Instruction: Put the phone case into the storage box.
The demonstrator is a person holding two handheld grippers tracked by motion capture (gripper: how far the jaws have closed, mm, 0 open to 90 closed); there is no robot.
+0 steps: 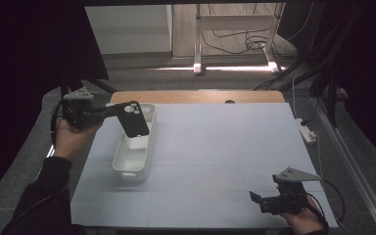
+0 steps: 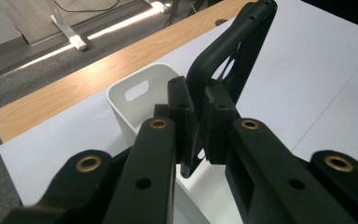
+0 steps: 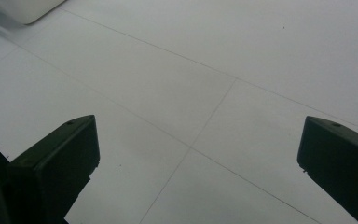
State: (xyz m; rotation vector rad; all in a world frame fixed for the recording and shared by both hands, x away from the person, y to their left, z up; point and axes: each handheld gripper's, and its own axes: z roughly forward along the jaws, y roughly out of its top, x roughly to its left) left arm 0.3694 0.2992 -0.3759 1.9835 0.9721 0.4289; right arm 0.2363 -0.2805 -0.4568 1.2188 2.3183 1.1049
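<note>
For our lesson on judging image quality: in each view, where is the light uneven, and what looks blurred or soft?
High view: dark surroundings, a bright floor strip beyond the pale table; the black phone case is crisp. Left gripper view: the closest jaw parts look soft, the white plastic bin clearer. Right gripper view: even, dim light; the right gripper has blurred jaw edges.

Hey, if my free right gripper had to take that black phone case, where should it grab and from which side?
Probably the long edge of the phone case below the left gripper, coming from the open table side. The case hangs upright over the white bin, its upper part is already pinched, and only its thin wall fits between the jaws of the right gripper.
</note>
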